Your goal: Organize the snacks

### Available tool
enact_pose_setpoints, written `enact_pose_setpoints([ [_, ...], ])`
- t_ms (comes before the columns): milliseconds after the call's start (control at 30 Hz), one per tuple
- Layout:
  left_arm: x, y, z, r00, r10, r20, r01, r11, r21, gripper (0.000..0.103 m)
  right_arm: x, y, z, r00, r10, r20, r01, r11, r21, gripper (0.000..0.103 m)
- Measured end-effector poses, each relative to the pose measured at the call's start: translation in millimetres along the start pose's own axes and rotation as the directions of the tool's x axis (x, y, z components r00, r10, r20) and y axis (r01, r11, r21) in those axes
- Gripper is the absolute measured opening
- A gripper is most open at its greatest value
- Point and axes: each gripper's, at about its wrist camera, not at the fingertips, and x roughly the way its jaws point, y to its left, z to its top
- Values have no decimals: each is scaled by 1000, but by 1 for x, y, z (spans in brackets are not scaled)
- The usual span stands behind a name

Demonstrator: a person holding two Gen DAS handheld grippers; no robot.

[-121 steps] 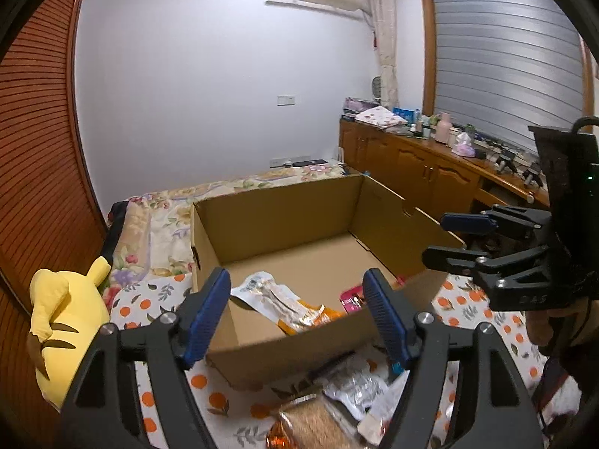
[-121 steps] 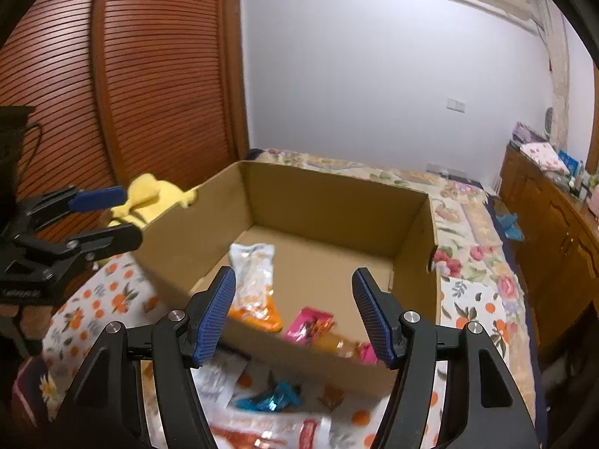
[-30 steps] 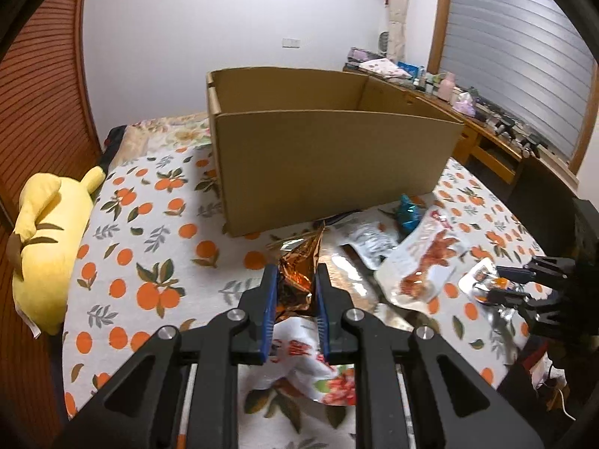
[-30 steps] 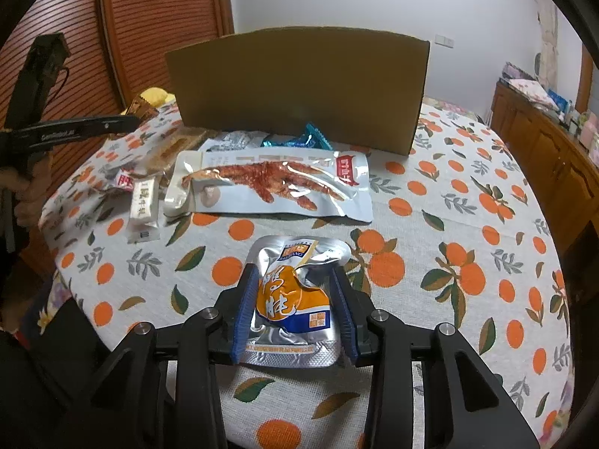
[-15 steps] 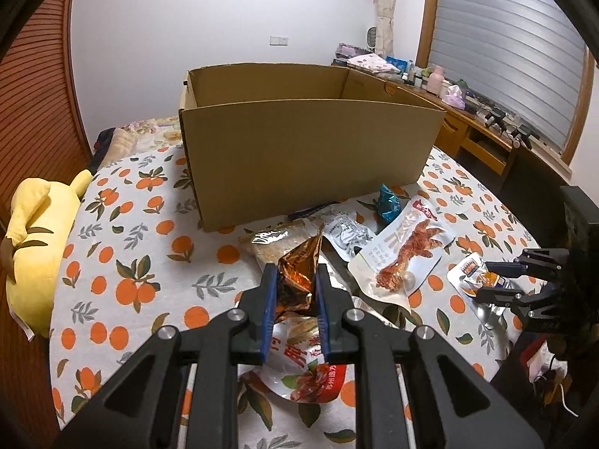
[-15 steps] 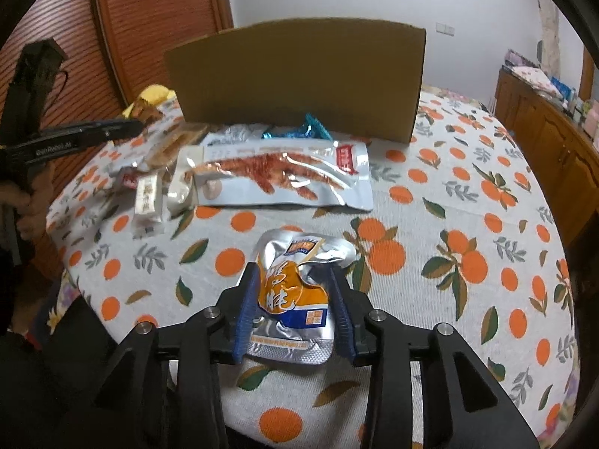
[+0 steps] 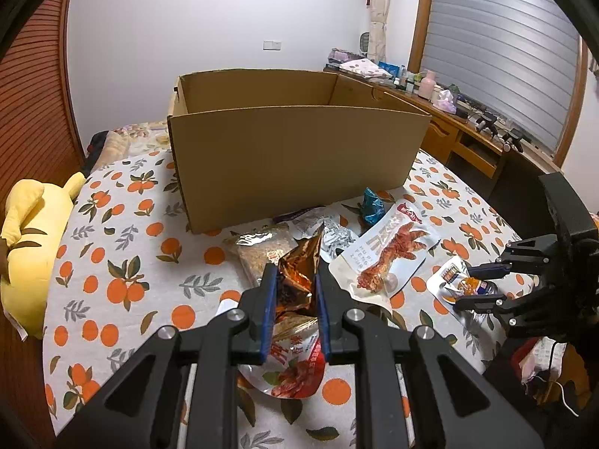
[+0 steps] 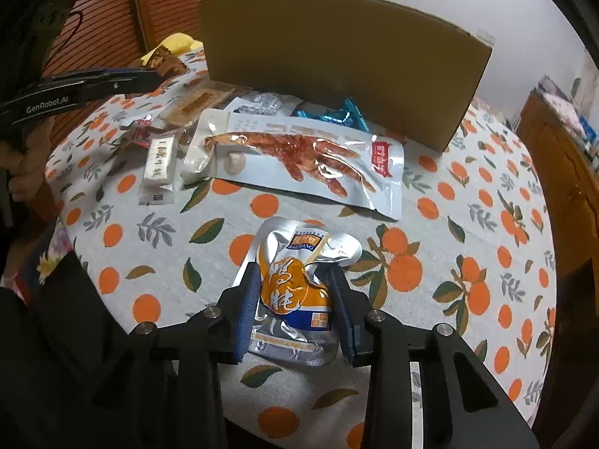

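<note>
My left gripper (image 7: 294,280) is shut on a crumpled copper-brown foil snack bag (image 7: 299,265) and holds it above the table, in front of the open cardboard box (image 7: 295,161). My right gripper (image 8: 295,292) is shut on a silver and orange snack pouch (image 8: 295,288), held a little above the tablecloth. The right gripper also shows in the left wrist view (image 7: 483,284) at the right edge. The left gripper with its brown bag (image 8: 164,61) shows at the left of the right wrist view. The box (image 8: 337,60) stands behind the loose snacks.
On the orange-print tablecloth (image 7: 123,262) lie a long white chicken-foot pack (image 8: 295,157), a blue wrapper (image 8: 337,114), a white bar pack (image 8: 159,166), a grain pack (image 7: 262,250) and a red pouch (image 7: 295,370). A yellow plush (image 7: 26,247) lies at the left edge.
Both grippers have risen slightly with their packs. The box's inner walls show more in the left wrist view than a second ago.
</note>
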Motion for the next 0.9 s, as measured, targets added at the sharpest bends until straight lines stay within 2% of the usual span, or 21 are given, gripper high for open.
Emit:
enact_pose_setpoints([
  [200,-2,-1,1,1000,-1,6,1,1000,4,16,-7,0,1,999,-18,48,18,1000,13,34],
  [233,-2,-2,2,1000,-2,8,2,1000,5,16,-9,0,2,998,-27,58,26,1000,12,27],
  [333,-4,-3,6,1000,-5,16,5,1000,8,17,-18,-5,7,995,-40,86,38,999,22,25],
  [500,-5,-6,12,1000,-8,24,8,1000,12,17,-20,-5,12,995,-53,81,53,999,1,22],
  [567,-6,-7,12,1000,-9,26,8,1000,16,17,-24,-4,13,994,-50,94,51,999,-1,17],
  [600,-5,-8,13,1000,-9,26,8,1000,18,17,-27,-4,14,993,-50,106,50,999,0,7],
  [733,-5,-8,11,1000,-10,25,10,1000,14,17,-26,-2,16,994,-56,93,58,998,-17,7],
  [800,-4,-8,10,1000,-13,23,13,1000,11,17,-22,-9,14,996,-26,81,25,1000,15,5],
  [900,-4,-8,9,1000,-12,21,12,1000,13,17,-14,-16,7,998,-16,61,12,998,60,8],
])
